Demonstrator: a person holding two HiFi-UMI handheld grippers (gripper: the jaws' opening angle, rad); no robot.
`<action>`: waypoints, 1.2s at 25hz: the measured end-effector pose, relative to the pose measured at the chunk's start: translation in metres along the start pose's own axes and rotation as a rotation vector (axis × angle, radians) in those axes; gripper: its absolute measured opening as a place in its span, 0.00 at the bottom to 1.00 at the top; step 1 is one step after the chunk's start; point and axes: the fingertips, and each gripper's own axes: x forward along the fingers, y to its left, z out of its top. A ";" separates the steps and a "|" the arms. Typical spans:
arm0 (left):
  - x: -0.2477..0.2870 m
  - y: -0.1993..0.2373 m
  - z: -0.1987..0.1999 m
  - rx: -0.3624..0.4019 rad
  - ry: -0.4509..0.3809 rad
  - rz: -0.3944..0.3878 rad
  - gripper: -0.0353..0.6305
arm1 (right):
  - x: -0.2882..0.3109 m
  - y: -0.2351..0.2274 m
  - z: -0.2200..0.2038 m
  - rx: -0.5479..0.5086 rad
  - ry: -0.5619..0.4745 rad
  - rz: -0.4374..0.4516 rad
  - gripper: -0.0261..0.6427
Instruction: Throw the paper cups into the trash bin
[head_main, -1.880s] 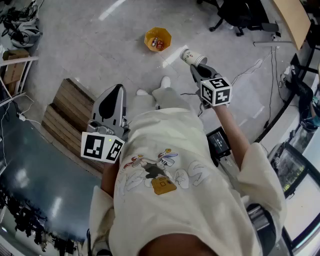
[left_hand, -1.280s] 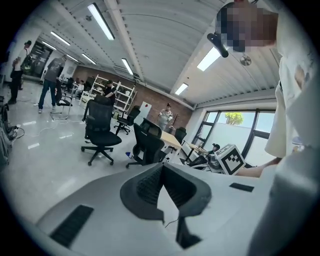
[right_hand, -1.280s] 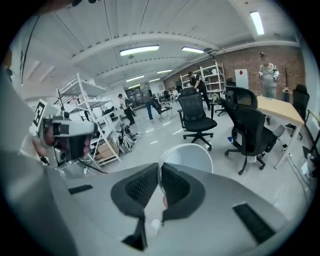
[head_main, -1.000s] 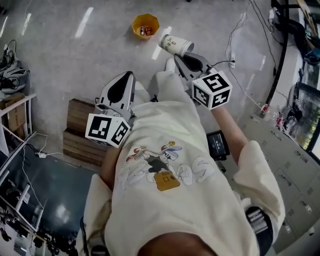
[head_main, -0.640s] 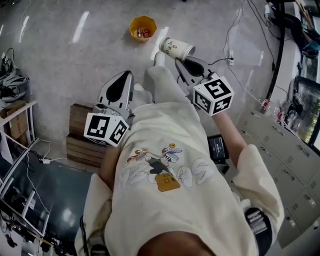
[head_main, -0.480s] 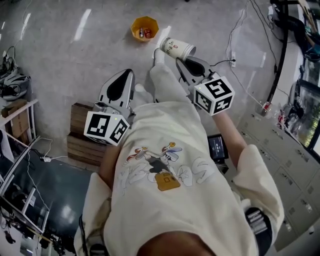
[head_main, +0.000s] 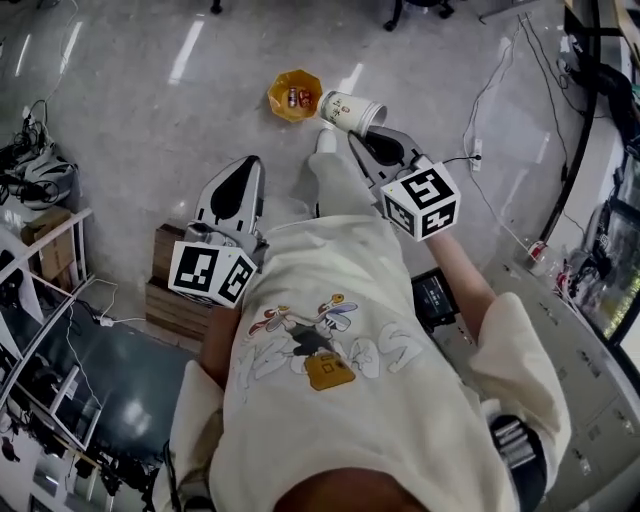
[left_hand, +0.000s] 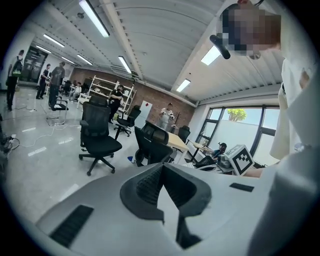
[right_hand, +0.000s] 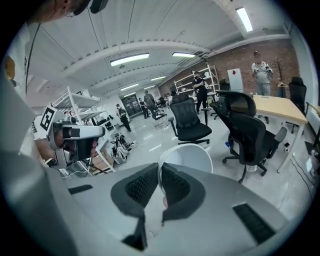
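Note:
A white paper cup (head_main: 352, 110) lies on its side in the air, its rim pinched by my right gripper (head_main: 366, 134). In the right gripper view the cup's wall (right_hand: 192, 156) stands between the dark pads, and the right gripper (right_hand: 160, 184) is shut on it. A small orange trash bin (head_main: 293, 95) with a few things inside stands on the floor just left of the cup. My left gripper (head_main: 247, 164) is lower left, over the floor. In its own view the left gripper (left_hand: 161, 172) is shut, pads touching, with nothing between them.
A wooden crate (head_main: 166, 292) sits on the floor under the left gripper. The person's shoe (head_main: 326, 141) is just below the bin. Cables (head_main: 492, 90) run across the floor at right. Office chairs (right_hand: 250, 137) and people stand farther off.
The person has walked toward the bin. The right gripper has carried the cup along, and it now hangs right beside the bin. The left gripper stays shut and empty.

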 end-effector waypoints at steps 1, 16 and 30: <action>0.010 0.002 0.002 -0.008 0.000 0.015 0.06 | 0.008 -0.010 0.002 -0.008 0.013 0.015 0.08; 0.181 0.129 -0.114 -0.124 0.078 0.067 0.06 | 0.190 -0.122 -0.089 -0.026 0.135 0.038 0.08; 0.301 0.288 -0.319 -0.261 0.118 0.222 0.06 | 0.387 -0.190 -0.246 -0.188 0.251 0.071 0.08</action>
